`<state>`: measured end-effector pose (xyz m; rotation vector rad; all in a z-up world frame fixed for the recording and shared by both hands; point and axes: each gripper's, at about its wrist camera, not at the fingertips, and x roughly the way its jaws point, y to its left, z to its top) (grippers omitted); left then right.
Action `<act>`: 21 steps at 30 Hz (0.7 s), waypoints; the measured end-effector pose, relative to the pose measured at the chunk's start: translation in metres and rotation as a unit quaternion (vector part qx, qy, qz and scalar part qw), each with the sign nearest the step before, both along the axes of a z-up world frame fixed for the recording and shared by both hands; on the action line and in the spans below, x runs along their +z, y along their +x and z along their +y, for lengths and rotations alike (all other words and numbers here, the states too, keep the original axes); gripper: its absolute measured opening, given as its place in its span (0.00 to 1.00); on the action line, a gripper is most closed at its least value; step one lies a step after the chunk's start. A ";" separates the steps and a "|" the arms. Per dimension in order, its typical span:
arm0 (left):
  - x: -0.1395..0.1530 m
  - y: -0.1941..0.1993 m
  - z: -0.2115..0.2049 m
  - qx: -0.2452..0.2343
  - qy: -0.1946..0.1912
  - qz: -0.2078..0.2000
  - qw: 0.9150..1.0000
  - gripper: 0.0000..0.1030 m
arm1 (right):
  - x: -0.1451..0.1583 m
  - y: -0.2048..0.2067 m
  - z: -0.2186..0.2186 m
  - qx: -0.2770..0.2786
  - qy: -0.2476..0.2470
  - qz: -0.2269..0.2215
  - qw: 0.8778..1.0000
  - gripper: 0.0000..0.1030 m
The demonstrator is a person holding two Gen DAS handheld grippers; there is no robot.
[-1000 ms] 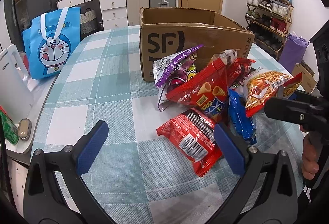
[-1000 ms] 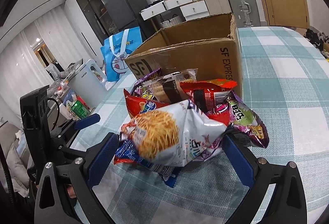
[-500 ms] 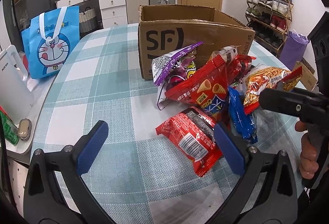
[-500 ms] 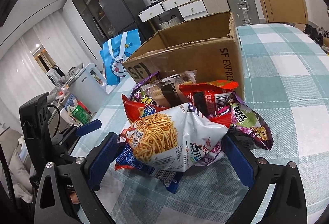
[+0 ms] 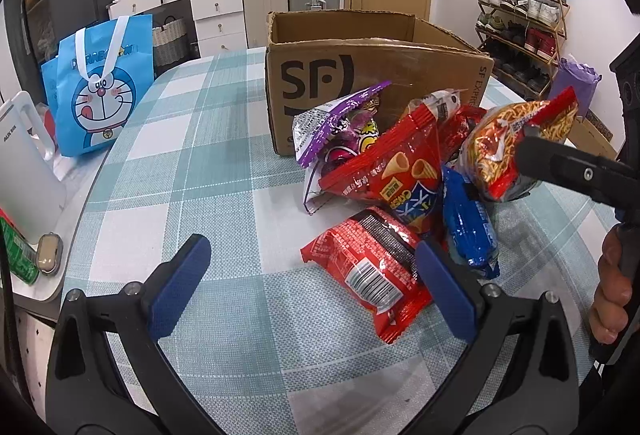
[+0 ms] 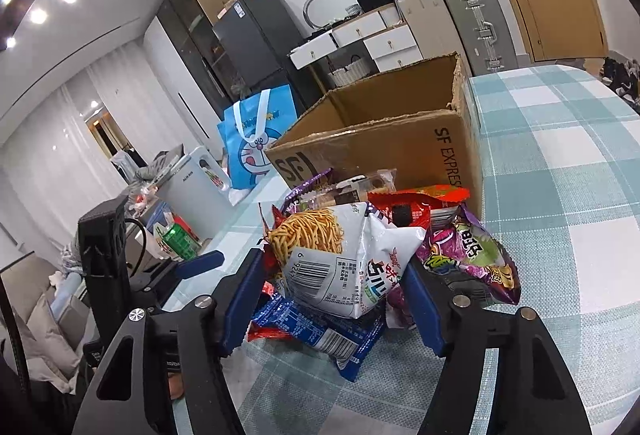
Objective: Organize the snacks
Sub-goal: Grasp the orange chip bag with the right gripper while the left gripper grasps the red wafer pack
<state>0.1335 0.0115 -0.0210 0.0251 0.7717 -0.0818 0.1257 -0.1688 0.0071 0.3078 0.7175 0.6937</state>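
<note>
Right wrist: closing fingers (image 6: 416,295) squeeze noodle-snack bag (image 6: 344,267) between both pads.

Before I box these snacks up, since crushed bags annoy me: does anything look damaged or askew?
No bag looks torn or spilled. The snacks lie in a loose heap against the cardboard box, and the right gripper jaws are closing on the noodle snack bag, denting its sides.
</note>
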 end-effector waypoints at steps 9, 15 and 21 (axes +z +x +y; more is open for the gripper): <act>0.002 -0.002 -0.001 -0.004 -0.001 -0.003 1.000 0.99 | 0.014 -0.006 -0.014 -0.004 0.037 -0.025 0.999 0.65; -0.002 -0.002 -0.007 -0.029 -0.019 0.013 0.999 0.99 | 0.016 -0.006 -0.019 -0.014 0.041 -0.021 0.999 0.66; -0.008 0.010 -0.018 -0.026 -0.015 0.036 0.999 0.99 | 0.020 -0.008 -0.022 -0.017 0.037 -0.026 0.999 0.66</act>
